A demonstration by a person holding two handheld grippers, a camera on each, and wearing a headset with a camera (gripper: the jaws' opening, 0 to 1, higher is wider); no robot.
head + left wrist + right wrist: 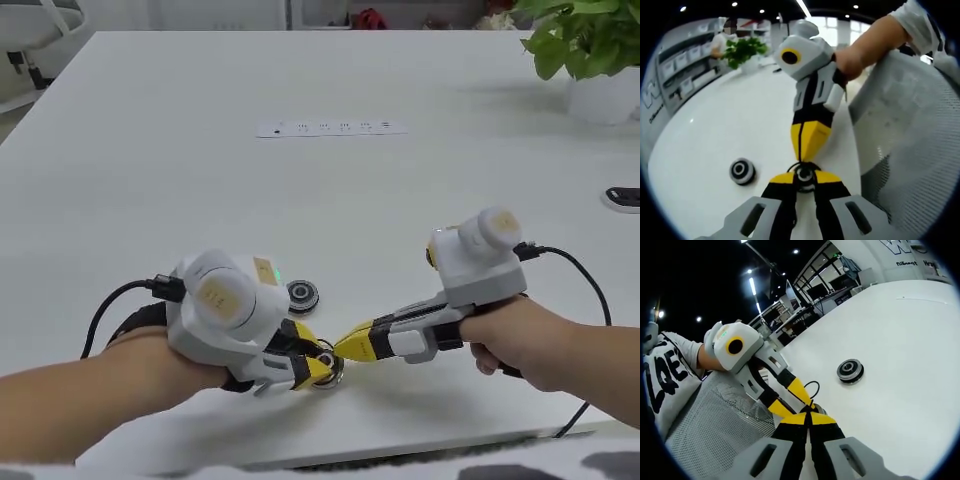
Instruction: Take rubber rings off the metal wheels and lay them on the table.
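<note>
Left gripper (320, 368), held low at the table's (200, 150) near edge with forearm level, clamps a metal wheel (804, 173); right gripper (345, 348), angled down from the right, is pinched shut on its rubber ring (817, 386); second wheel (302, 294) lies just behind.

left gripper (322, 370) and right gripper (347, 347) cased in white, jaws tipped yellow over black; black cable (130, 289) plugged into each; white shirt (665, 375) with black lettering worn.

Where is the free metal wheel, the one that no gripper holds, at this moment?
In the head view the free wheel lies on the table just beyond the left gripper, which grips the other wheel.
</note>
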